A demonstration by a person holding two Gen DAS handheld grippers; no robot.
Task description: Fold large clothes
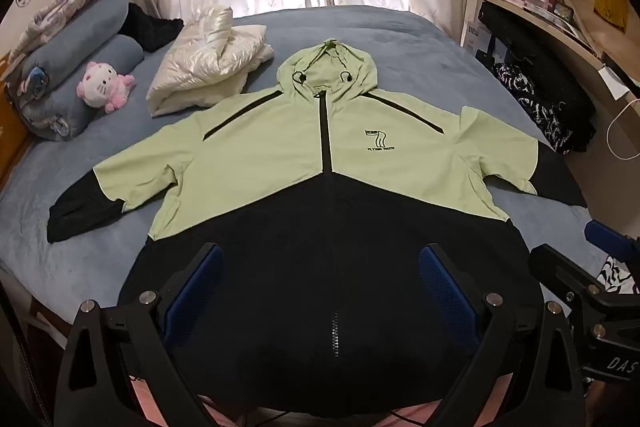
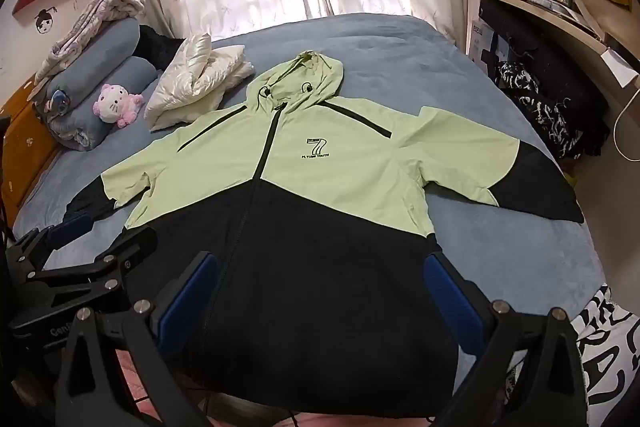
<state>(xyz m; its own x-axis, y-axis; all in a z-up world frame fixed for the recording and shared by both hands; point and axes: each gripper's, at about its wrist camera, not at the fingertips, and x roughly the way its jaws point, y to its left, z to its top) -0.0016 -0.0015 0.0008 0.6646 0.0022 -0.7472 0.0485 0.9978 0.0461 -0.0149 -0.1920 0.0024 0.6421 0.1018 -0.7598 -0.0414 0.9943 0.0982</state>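
Matt cloth jacket (image 1: 320, 163) on soft fleecy bedsheet (image 1: 400, 39); glossy quilted white coat (image 1: 208, 63).

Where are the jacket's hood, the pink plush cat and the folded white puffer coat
hood (image 1: 326, 67): left wrist view, on the green fabric between the two drawcord toggles.
pink plush cat (image 2: 114, 105): right wrist view, on its white face.
white puffer coat (image 1: 204, 65): left wrist view, on the shiny top fold.
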